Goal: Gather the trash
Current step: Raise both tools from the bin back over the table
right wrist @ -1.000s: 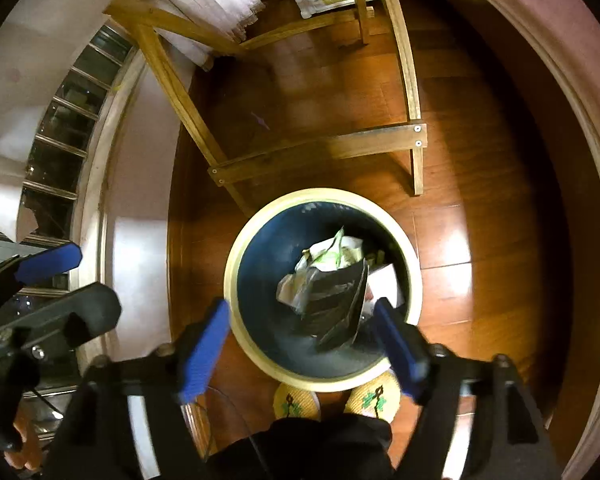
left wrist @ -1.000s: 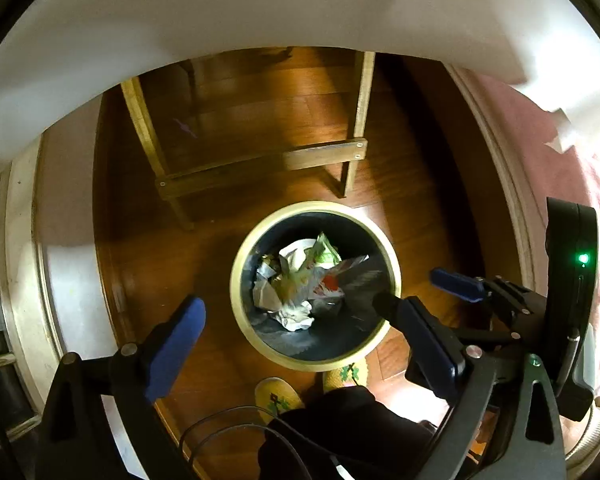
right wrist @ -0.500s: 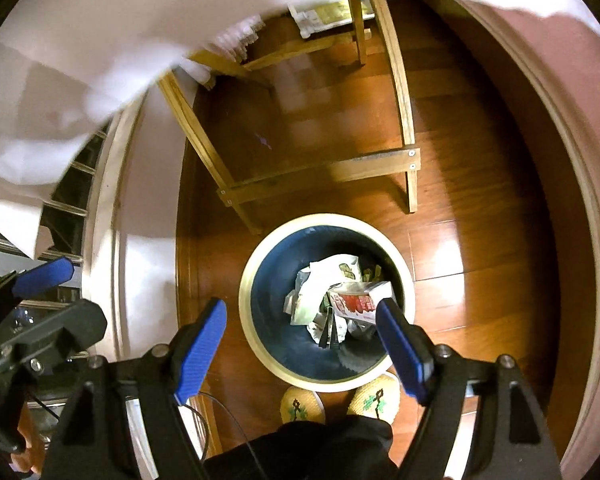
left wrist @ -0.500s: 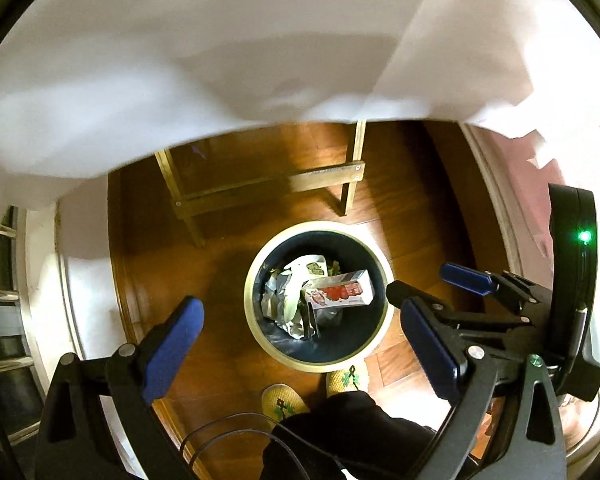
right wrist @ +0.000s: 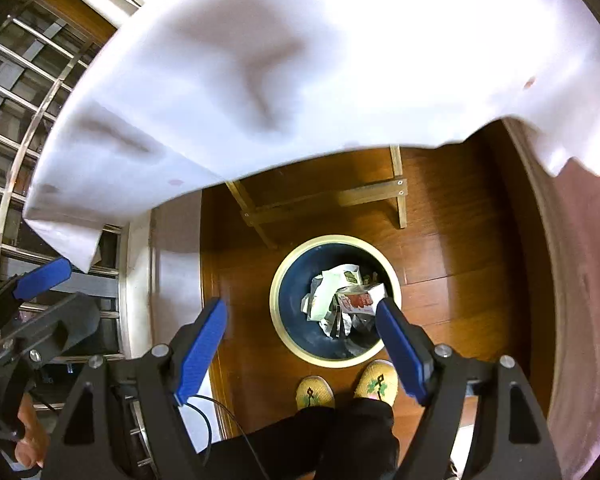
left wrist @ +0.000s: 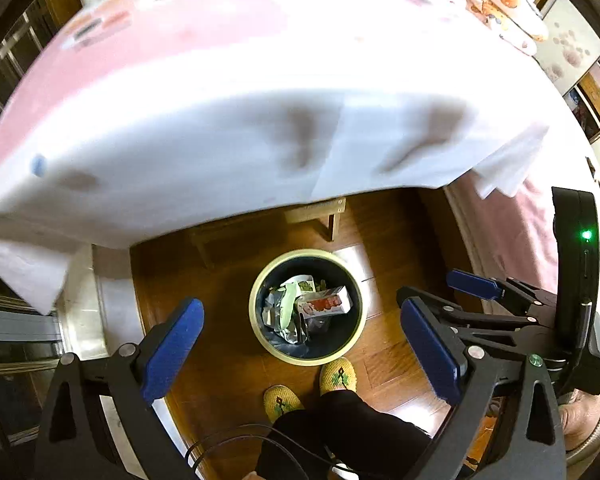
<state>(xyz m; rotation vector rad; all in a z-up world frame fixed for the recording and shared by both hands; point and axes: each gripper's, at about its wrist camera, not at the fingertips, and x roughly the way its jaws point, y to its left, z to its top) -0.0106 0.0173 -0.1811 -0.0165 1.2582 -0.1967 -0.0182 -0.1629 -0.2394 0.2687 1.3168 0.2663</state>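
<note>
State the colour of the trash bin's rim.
Pale yellow-cream rim on a dark bin; clearest in the right wrist view.

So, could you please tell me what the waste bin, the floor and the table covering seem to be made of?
Waste bin: dark, smooth wall with a pale yellowish rim, probably plastic or painted metal; I cannot tell which. Floor: glossy brown wood planks, with seams and reflections showing. Table covering: white cloth, judging by its soft folds and hanging edge.

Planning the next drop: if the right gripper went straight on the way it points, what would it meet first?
Probably the bin: the open right gripper looks down at it from above, nothing between. The carton on the trash would likely be touched first, though depth is unclear.
</note>
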